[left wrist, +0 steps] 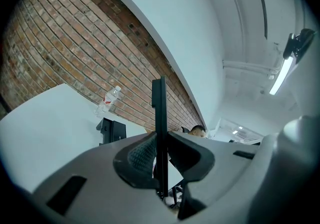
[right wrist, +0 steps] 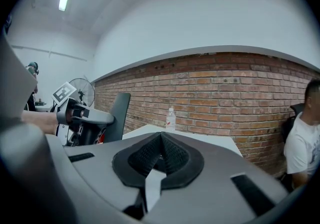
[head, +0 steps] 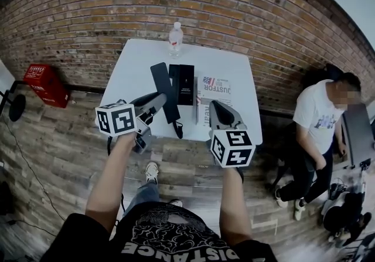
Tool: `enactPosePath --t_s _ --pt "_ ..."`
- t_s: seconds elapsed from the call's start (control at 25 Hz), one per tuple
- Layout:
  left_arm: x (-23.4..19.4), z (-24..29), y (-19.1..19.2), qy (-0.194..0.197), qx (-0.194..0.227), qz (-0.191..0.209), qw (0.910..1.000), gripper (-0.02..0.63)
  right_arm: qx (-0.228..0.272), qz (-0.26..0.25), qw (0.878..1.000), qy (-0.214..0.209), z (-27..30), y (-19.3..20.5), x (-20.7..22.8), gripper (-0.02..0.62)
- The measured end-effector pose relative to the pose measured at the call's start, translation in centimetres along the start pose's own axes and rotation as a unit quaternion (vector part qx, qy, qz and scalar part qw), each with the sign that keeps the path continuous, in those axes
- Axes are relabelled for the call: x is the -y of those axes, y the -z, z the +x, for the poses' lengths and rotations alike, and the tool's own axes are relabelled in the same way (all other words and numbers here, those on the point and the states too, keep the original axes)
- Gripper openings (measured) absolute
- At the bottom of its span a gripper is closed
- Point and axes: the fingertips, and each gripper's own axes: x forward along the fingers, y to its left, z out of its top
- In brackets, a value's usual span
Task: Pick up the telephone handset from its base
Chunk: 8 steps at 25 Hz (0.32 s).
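Observation:
The black telephone handset (head: pixel 164 89) is a long flat slab, clear of its black base (head: pixel 183 84) and just left of it, with a short cord end hanging below. My left gripper (head: pixel 158 101) is shut on its lower part. In the left gripper view the handset (left wrist: pixel 159 107) stands edge-on between the pads of the left gripper (left wrist: pixel 161 151), and the base (left wrist: pixel 111 130) sits on the white table (left wrist: pixel 45 118). My right gripper (head: pixel 216 106) hovers at the table's near right with nothing in it. Its jaws (right wrist: pixel 161 143) meet, and the held handset (right wrist: pixel 119 112) shows at the left.
A water bottle (head: pixel 175 38) stands at the far edge of the table (head: pixel 138 61), against the brick wall. A printed booklet (head: pixel 214 88) lies right of the base. A red box (head: pixel 47 84) sits on the floor at left. A person (head: pixel 319 129) sits at right.

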Motion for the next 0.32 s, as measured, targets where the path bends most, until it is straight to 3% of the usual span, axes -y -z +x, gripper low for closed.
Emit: enactPosePath --t_s 0.32 --pt "-0.01 -0.29 0.46 0.001 -0.005 0.001 1.0000 0.072 0.000 -0.003 1.000 -0.001 -0.34 0.06 -0.30 0.000"
